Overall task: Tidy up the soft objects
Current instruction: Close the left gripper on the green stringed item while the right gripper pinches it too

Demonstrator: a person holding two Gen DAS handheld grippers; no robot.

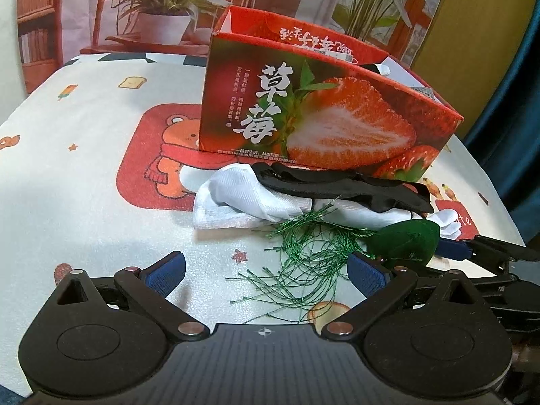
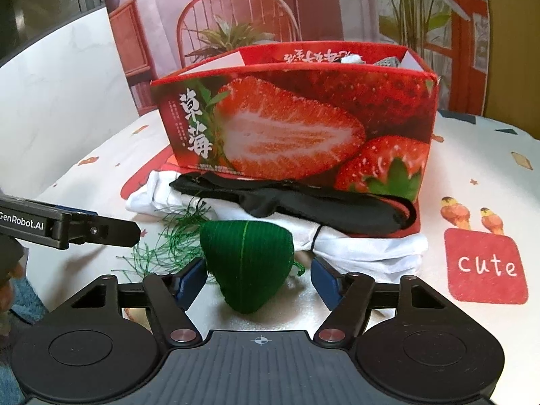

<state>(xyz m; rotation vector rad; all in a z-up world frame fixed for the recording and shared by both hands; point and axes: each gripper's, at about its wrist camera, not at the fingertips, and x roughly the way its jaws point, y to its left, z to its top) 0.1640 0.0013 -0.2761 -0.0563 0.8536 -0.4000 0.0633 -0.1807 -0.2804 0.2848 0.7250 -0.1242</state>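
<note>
A green wedge-shaped soft pouch (image 2: 248,266) with a tassel of loose green threads (image 2: 162,249) lies on the tablecloth. My right gripper (image 2: 258,278) is open around the pouch: the left pad is at its side and the right pad stands apart from it. My left gripper (image 1: 266,270) hovers open over the green threads (image 1: 303,263), holding nothing. Behind the pouch (image 1: 405,239), a black cloth (image 2: 324,206) lies on a crumpled white cloth (image 2: 364,246). Both rest against the front of an open red strawberry box (image 2: 297,125).
The box (image 1: 324,111) holds some white and grey items at its right end. One finger of my left gripper (image 2: 101,229) reaches in from the left in the right wrist view. The printed tablecloth (image 1: 101,222) covers the table; chairs and plants stand behind.
</note>
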